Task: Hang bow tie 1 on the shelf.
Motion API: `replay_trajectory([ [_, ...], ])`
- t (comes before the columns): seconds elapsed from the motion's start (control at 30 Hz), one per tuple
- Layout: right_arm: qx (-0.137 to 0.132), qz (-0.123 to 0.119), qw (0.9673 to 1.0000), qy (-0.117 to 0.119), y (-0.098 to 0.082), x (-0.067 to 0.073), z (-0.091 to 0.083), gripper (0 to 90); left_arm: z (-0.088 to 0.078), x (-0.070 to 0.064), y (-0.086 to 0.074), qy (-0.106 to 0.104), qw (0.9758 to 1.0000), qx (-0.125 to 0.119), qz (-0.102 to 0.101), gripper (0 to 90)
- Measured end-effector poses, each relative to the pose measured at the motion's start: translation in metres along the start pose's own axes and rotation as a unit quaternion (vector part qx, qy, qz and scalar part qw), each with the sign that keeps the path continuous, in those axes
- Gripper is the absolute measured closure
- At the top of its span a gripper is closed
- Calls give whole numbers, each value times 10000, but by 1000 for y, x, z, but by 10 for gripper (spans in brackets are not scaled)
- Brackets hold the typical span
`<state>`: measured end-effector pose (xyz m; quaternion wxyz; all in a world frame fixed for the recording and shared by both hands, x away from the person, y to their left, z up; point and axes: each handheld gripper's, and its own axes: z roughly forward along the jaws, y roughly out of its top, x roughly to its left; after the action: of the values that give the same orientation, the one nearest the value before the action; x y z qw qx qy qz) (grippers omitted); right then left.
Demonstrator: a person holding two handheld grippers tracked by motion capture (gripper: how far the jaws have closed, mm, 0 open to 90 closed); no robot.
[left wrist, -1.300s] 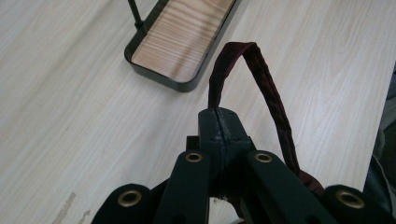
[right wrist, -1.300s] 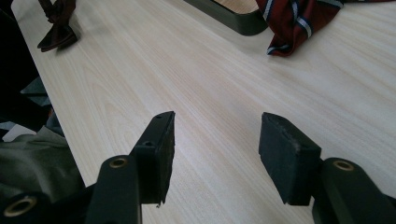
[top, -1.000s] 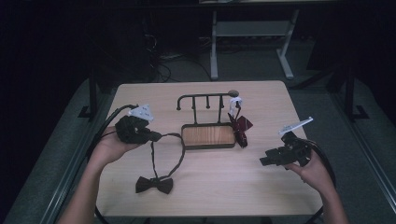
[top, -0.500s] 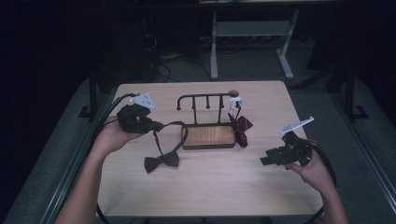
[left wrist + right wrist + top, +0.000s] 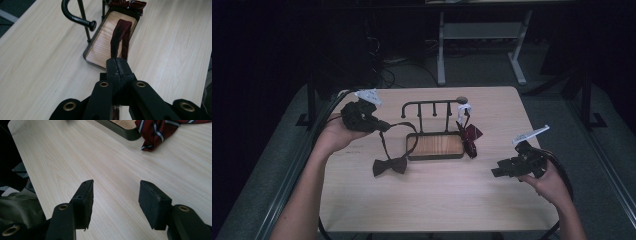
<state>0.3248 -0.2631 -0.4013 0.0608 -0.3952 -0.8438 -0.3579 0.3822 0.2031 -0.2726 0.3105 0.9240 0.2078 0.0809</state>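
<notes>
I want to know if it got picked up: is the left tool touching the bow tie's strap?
Touching. In the left gripper view, the left tool is shut on the dark strap, which loops out from between its jaws.

Dark maroon bow tie (image 5: 389, 165), red striped tie (image 5: 470, 135).

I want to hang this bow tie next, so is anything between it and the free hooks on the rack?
Nothing visible blocks it. The left gripper holds the bow tie's strap, and the rack has bare hooks; the striped tie hangs at its right end.
</notes>
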Motion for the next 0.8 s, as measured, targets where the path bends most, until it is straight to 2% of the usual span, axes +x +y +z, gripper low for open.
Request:
replay_trajectory([
  [0.1,0,-16,10000,4,0,0,0,454,-2,2,3,33,10000,4,42,900],
  [0.13,1,-21,10000,6,0,0,1,454,-2,2,3,30,10000,-5,-13,900],
  [0.43,-2,-8,10000,7,0,0,0,454,-8,13,12,90,9999,13,-63,900],
  [0.67,-30,-4,10000,0,0,-1,-2,454,-9,25,18,181,9995,68,-257,900],
  [0.73,-35,20,10000,0,-1,-1,-3,454,-8,28,18,120,9994,47,-319,900],
  [0.8,-27,17,10000,-4,-1,-1,-3,454,-5,31,18,144,9992,79,-377,900],
])
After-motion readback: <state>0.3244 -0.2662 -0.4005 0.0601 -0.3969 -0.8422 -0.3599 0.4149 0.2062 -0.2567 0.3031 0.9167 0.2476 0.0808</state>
